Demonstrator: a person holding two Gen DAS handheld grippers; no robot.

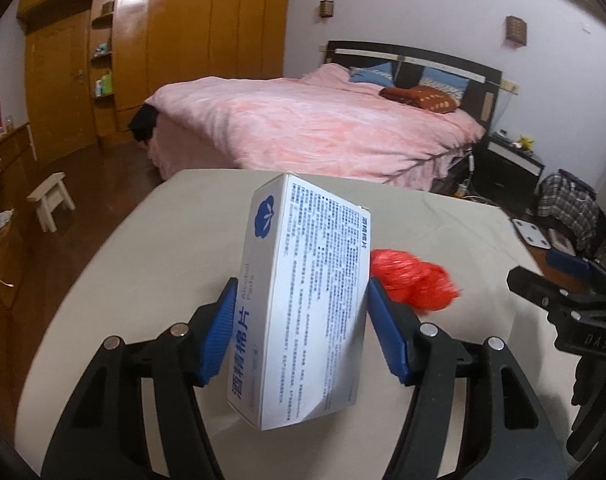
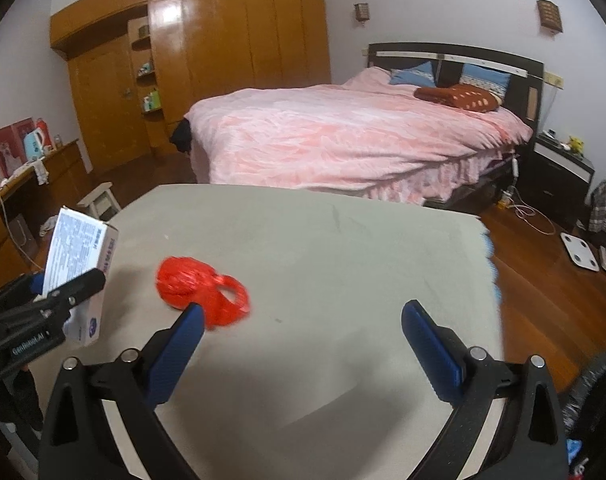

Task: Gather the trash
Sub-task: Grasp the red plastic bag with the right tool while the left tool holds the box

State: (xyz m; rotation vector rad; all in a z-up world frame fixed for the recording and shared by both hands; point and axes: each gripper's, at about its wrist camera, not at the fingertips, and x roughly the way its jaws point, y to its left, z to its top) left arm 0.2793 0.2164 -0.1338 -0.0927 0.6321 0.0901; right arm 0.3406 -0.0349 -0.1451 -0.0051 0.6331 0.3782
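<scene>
A grey-beige cloth-covered table point(image 2: 343, 248) fills the foreground of a bedroom. The left gripper point(image 1: 303, 316) pinches a white alcohol pad box point(image 1: 303, 300) with blue print between its blue pads, holding it tilted and raised off the cloth. Just beyond its right finger, a crumpled red plastic bag point(image 1: 415, 284) lies on the table. The right gripper point(image 2: 303, 320) is spread wide with nothing between its fingers; the red bag sits just past its left fingertip, and the boxed left gripper shows at its far left. Beyond the table stands a bed with a pink duvet point(image 2: 343, 136), blue and dark red pillows, and a dark headboard. A wall of orange-brown wooden wardrobes point(image 2: 223, 40) rises behind to the left, with a small pale stool point(image 1: 51, 196) on the dark wood floor. To the right are a black nightstand point(image 2: 563, 172), a white bathroom scale point(image 2: 581, 256) and plaid clothing.
</scene>
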